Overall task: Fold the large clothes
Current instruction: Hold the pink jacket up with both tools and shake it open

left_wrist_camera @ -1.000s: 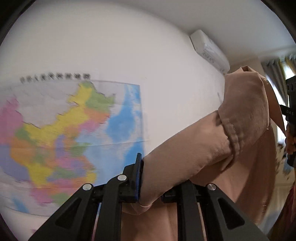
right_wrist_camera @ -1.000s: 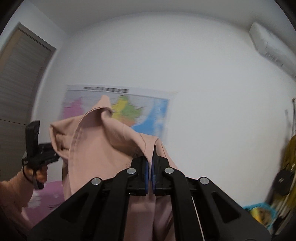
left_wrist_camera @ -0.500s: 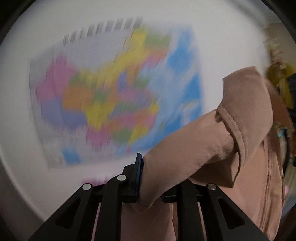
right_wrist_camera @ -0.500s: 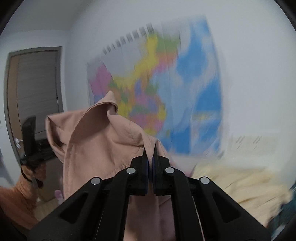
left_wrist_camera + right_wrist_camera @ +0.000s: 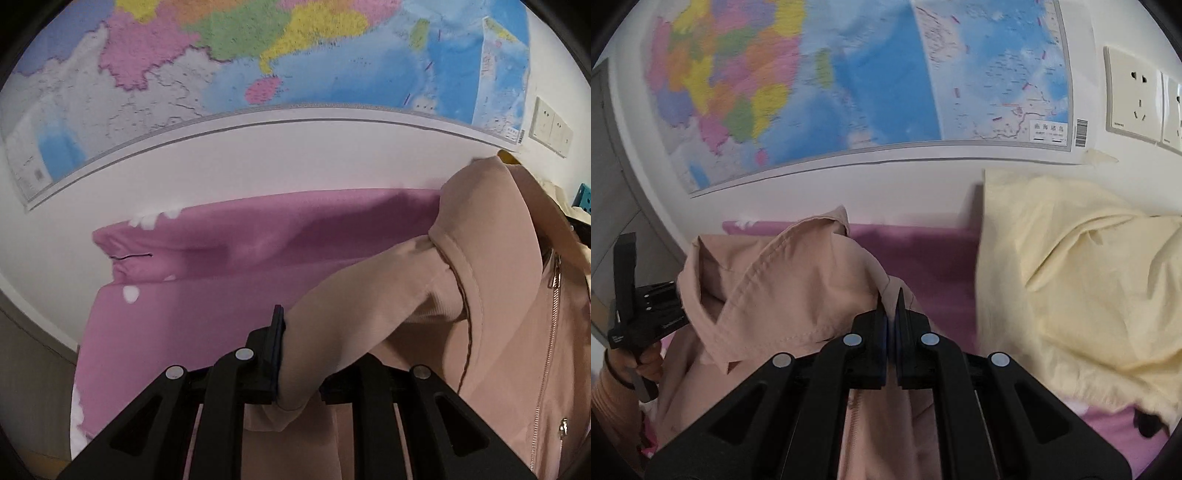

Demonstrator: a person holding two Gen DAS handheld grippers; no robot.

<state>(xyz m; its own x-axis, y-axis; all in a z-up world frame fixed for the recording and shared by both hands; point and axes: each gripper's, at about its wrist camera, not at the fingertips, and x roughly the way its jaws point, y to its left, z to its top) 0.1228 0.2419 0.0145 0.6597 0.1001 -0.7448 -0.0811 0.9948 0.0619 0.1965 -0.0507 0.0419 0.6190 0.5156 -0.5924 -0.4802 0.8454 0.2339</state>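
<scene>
At the left, the left hand-held gripper is pointed downward and clamped on a thick fold of the pink jacket, which is held above the bed. At the right, the right hand-held gripper is tilted downward, its fingers pressed together on a thin jacket edge, beside a yellow pillow.

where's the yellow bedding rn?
Right wrist view, right side: the yellow bedding lies bunched on the pink sheet against the wall, below the wall sockets, right of the pink jacket.
</scene>
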